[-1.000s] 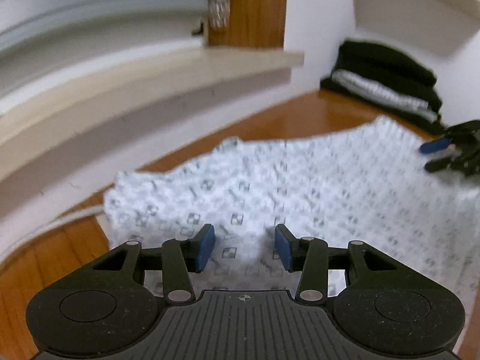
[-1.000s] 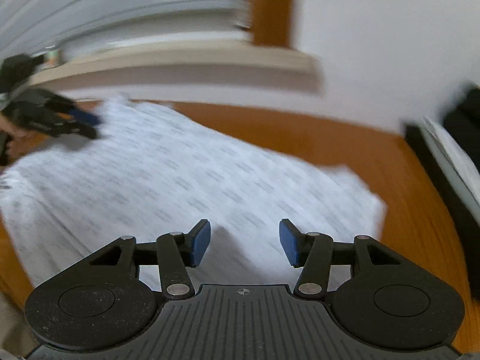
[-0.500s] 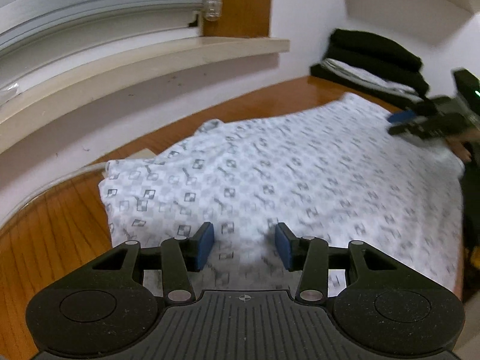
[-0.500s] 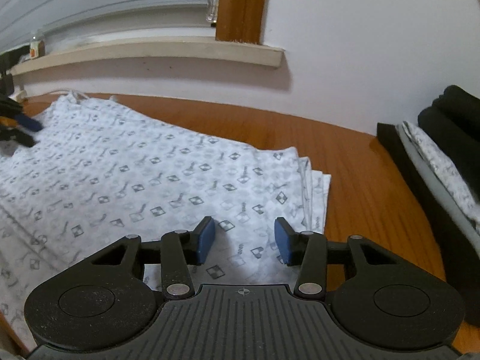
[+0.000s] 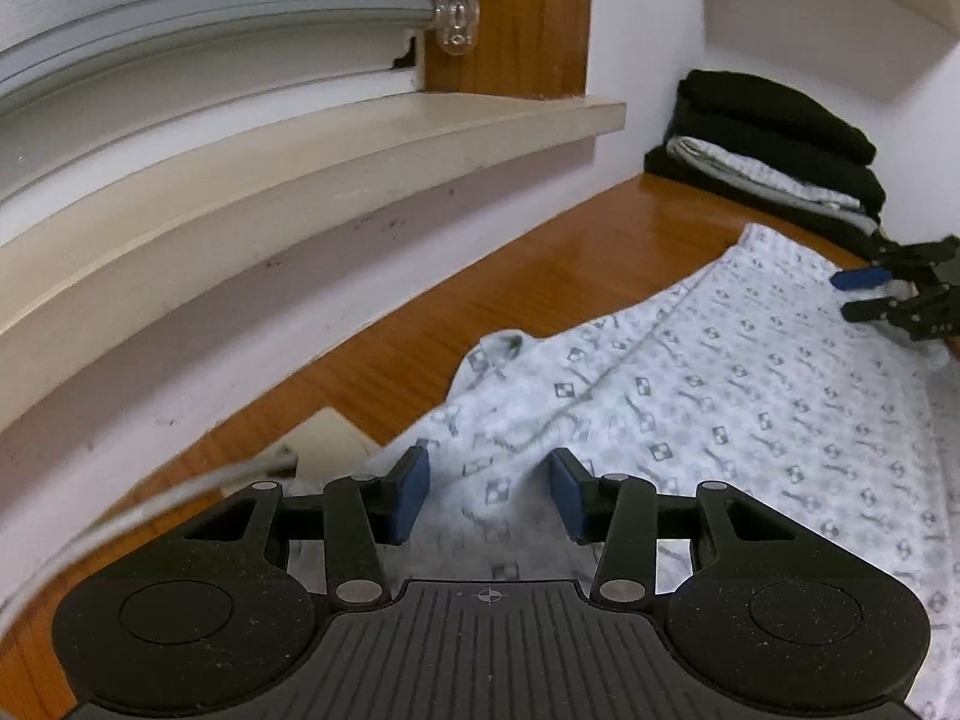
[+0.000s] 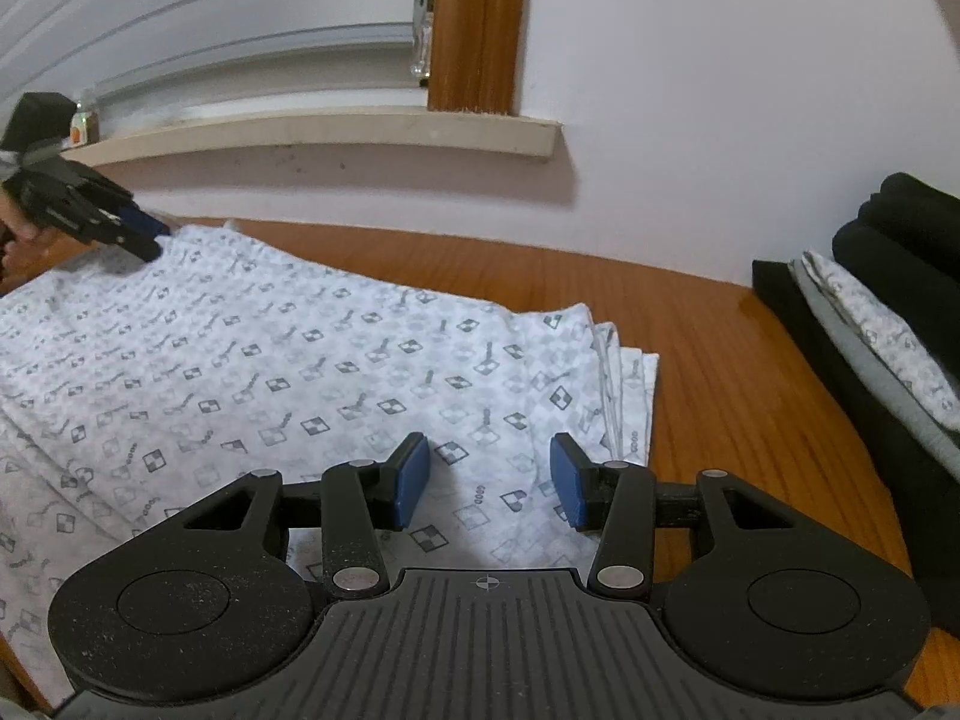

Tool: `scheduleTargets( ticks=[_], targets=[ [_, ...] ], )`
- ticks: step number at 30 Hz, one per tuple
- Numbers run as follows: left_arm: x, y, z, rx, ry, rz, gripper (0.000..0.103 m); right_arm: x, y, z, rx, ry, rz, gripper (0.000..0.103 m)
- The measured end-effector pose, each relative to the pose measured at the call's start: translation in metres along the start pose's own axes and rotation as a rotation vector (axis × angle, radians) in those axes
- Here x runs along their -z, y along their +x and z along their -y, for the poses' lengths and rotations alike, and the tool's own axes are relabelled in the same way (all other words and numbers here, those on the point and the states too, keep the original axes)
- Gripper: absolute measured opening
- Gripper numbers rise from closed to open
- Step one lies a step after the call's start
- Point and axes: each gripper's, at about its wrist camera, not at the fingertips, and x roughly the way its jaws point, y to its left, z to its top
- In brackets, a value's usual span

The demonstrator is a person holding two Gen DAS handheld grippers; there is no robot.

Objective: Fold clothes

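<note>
glossy orange-brown wooden tabletop (image 6: 708, 324) under a windowsill, carrying a white thin cotton garment with a grey check-and-key print (image 6: 252, 360), spread flat and already folded in layers at its right edge. stack of folded black and printed clothes (image 6: 888, 300) sits apart at the right by the wall. left gripper (image 5: 489, 492) is over the garment's rumpled left end, fingers closing with a raised fold between them, probably not pinched yet, view is soft. right gripper (image 6: 489, 483) hovers at the layered right corner, fingers spread, nothing clamped. cloth looks light, limp, a bit slippery on the polished wood; best taken at corners or hem so all the layers lift together.
</note>
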Motion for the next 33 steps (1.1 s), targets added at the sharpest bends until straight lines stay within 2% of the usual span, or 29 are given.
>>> scheduleTargets(
  ticks=[1,2,3,4,6,7,9,10,12,14,17,19,23,26,29,33],
  targets=[
    [-0.001,0.001,-0.002,-0.014,-0.015,0.007,0.028,0.001,0.000,-0.001,0.003,0.000,0.005,0.046],
    [-0.002,0.001,-0.004,-0.027,-0.029,0.014,0.007,0.002,-0.001,-0.001,0.005,-0.001,0.010,0.046],
    [-0.002,0.002,-0.006,-0.041,-0.044,0.022,0.001,0.002,-0.001,-0.002,0.008,-0.004,0.012,0.045],
    [-0.003,0.002,-0.008,-0.060,-0.055,0.030,0.001,0.003,-0.001,-0.002,0.009,-0.007,0.014,0.045],
    [-0.007,0.002,-0.003,-0.162,-0.030,0.055,0.000,0.003,-0.001,-0.002,0.008,-0.006,0.017,0.045],
    [-0.007,0.001,-0.002,-0.140,-0.045,0.058,0.000,0.004,-0.001,-0.002,0.008,-0.005,0.020,0.046],
    [-0.009,-0.001,0.000,-0.099,-0.075,0.064,0.007,0.005,-0.003,-0.002,0.009,-0.003,0.027,0.046],
    [-0.010,-0.004,0.006,-0.102,-0.069,0.078,0.011,0.006,-0.004,-0.003,0.016,-0.002,0.032,0.046],
    [-0.010,-0.009,0.019,-0.087,-0.051,0.101,0.032,0.008,-0.011,-0.002,0.027,0.033,0.040,0.046],
    [-0.010,-0.012,0.034,-0.054,-0.030,0.122,0.045,0.010,-0.024,0.003,0.039,0.107,0.058,0.052],
    [-0.006,-0.009,0.055,0.015,-0.011,0.129,0.045,0.019,-0.043,0.007,0.089,0.167,0.056,0.052],
    [-0.004,-0.006,0.069,0.048,0.006,0.129,0.049,0.025,-0.055,0.010,0.135,0.192,0.048,0.052],
    [0.001,0.003,0.083,0.092,0.035,0.119,0.051,0.038,-0.074,0.017,0.168,0.257,0.010,0.054],
    [0.005,0.005,0.084,0.096,0.032,0.114,0.053,0.049,-0.077,0.024,0.133,0.343,-0.019,0.054],
    [0.009,0.006,0.083,0.093,0.030,0.110,0.053,0.051,-0.074,0.021,0.113,0.389,-0.009,0.054],
    [0.014,0.006,0.081,0.089,0.033,0.107,0.054,0.046,-0.062,0.007,0.111,0.387,0.003,0.053]
  ],
)
